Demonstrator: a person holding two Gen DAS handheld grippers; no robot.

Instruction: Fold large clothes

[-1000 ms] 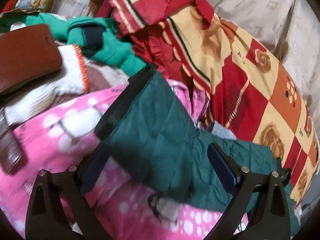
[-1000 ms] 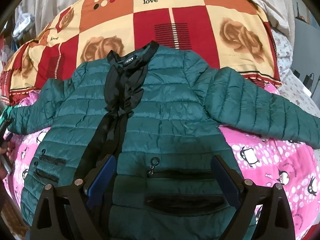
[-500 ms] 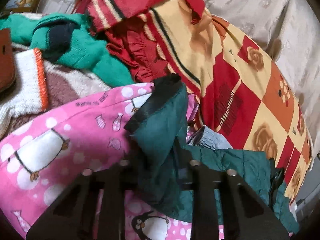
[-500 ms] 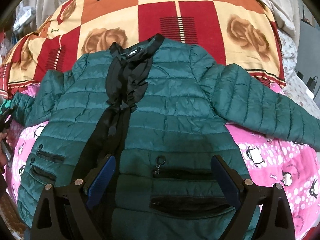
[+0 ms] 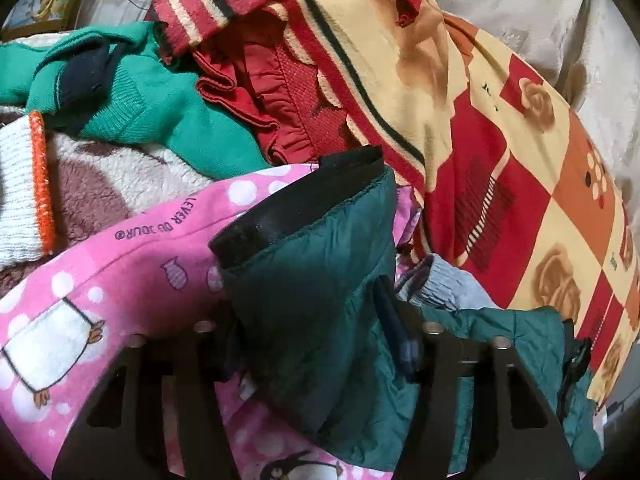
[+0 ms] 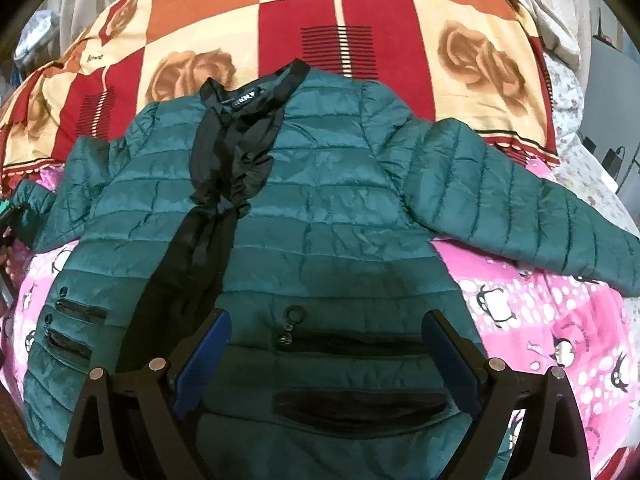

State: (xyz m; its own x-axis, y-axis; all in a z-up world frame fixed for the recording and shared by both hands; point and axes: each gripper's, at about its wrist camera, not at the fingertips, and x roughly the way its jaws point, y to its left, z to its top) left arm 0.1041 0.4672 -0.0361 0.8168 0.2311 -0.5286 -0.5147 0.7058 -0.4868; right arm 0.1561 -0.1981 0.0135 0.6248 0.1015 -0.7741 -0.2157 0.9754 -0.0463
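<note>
Two grippers are working over a dark green quilted jacket (image 6: 340,216) that is lying front-up on a bed, spread across a pink penguin-print blanket (image 6: 540,320) and a red and cream rose-patterned quilt (image 6: 360,20). Left gripper (image 5: 316,344) is pinching one sleeve (image 5: 320,272) of the jacket just behind its black cuff (image 5: 296,208); its jaws are standing close together with the bunched green fabric clamped between them, and they are easing apart very slightly while the pads are still pressing on the cloth. The cuff end is sticking up and forward beyond the jaws, above the pink blanket. Beyond it, a green knitted sweater (image 5: 160,116), a red ruffled garment (image 5: 280,108) and a white knit piece with an orange edge (image 5: 24,188) are lying in a heap.

Right gripper (image 6: 328,356) is hovering over the lower front of the jacket, its jaws standing wide apart with blue pads (image 6: 204,360) on either side of a zipped pocket (image 6: 352,344). Nothing is gripped between them, and whether the tips are touching the fabric cannot be told.
</note>
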